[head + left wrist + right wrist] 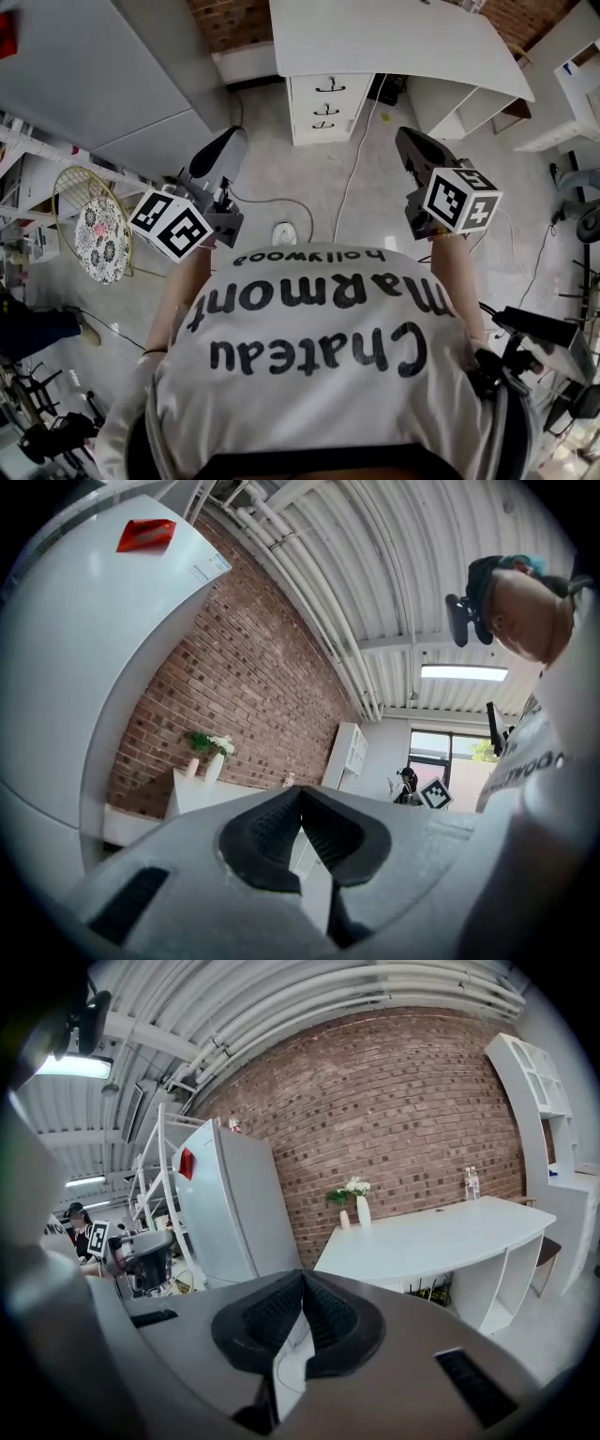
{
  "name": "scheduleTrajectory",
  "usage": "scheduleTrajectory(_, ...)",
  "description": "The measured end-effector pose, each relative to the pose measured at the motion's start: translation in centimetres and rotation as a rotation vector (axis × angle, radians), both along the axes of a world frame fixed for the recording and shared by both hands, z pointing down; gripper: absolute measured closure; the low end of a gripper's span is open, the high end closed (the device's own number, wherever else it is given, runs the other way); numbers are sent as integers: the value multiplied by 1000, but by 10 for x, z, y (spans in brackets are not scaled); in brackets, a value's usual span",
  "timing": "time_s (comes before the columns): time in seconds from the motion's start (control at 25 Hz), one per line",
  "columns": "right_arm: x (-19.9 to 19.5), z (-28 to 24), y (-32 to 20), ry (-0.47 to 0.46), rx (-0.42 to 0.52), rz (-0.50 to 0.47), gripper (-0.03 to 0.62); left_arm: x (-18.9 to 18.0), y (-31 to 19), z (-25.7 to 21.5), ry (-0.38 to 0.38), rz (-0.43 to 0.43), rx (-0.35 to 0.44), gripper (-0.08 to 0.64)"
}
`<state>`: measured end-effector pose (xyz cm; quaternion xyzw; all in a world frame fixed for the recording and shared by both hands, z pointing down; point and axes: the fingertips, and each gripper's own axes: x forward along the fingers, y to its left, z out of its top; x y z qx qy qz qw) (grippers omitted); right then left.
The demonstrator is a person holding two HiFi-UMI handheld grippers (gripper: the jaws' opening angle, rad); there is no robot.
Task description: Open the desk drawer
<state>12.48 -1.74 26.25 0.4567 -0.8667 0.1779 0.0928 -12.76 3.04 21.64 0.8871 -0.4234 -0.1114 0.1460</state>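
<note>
The white desk [394,37] stands against the brick wall at the top of the head view. Its drawer unit [326,108] has three drawers with dark handles, all closed. I stand a few steps back from it on the pale floor. My left gripper [223,150] and my right gripper [411,142] are held out in front of my chest, both pointing toward the desk and well short of it. The left gripper [300,794] has its jaws shut with nothing between them. The right gripper [302,1277] is shut and empty too. The desk top [441,1237] shows ahead in the right gripper view.
A tall white fridge [94,75] stands left of the desk. A white cable [361,159] and a small white disc [284,232] lie on the floor ahead. A round wire chair [94,234] sits at left, white shelving [562,84] and dark stands [544,337] at right. Vases [354,1206] stand on the desk.
</note>
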Motion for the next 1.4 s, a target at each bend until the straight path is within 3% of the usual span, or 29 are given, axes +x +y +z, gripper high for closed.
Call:
scheduleTrajectory(0.16,-34,-27,-66,-105,84,2,578,-24,-74,-19,-11,39,32,546)
scheduleTrajectory(0.28,-59,-34,-102,-234,111,0,578,-37,-114,-12,-33,74,22,546)
scheduleTrajectory(0.36,-71,-30,-121,-271,115,7,578,-44,-136,-1,-39,93,4,546)
scheduleTrajectory(0.64,-96,32,-166,-219,-2,49,578,-51,-191,51,9,136,-113,546)
scheduleTrajectory(0.88,-106,84,-196,-224,-105,104,578,-47,-217,89,26,172,-128,546)
scheduleTrajectory(1.12,-112,129,-223,-185,-172,120,578,-35,-242,123,124,211,-200,546)
scheduleTrajectory(1.4,-97,191,-270,-120,-245,121,578,-20,-268,161,20,217,-222,546)
